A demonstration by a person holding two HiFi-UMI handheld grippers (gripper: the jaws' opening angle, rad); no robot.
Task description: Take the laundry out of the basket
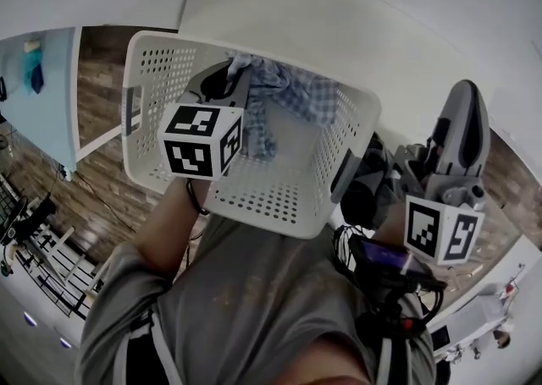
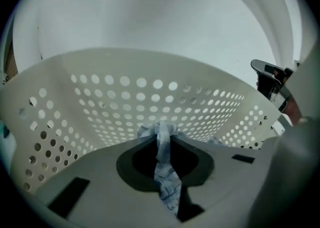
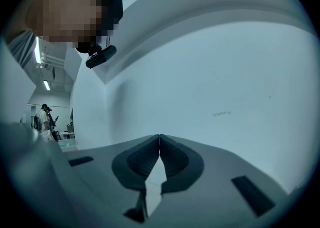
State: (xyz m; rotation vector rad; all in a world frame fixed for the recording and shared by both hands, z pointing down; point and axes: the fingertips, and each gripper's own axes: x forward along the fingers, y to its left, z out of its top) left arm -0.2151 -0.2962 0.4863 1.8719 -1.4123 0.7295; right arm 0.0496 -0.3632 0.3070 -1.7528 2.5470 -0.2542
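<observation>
A white perforated basket (image 1: 144, 121) is seen at the centre of the head view, and a blue checked garment (image 1: 296, 91) is heaped inside it against its 12 o'clock wall. The left gripper (image 1: 227, 79) is reached down into the basket at 9 o'clock of the heap. In the left gripper view, its jaws are closed on a bunched fold of the garment, which is pinched upright between them. The right gripper (image 1: 464, 112) is held outside the basket at 3 o'clock. Its jaws are brought fully together with nothing between them, and they are pointed at a pale surface (image 3: 225, 71), probably a wall.
</observation>
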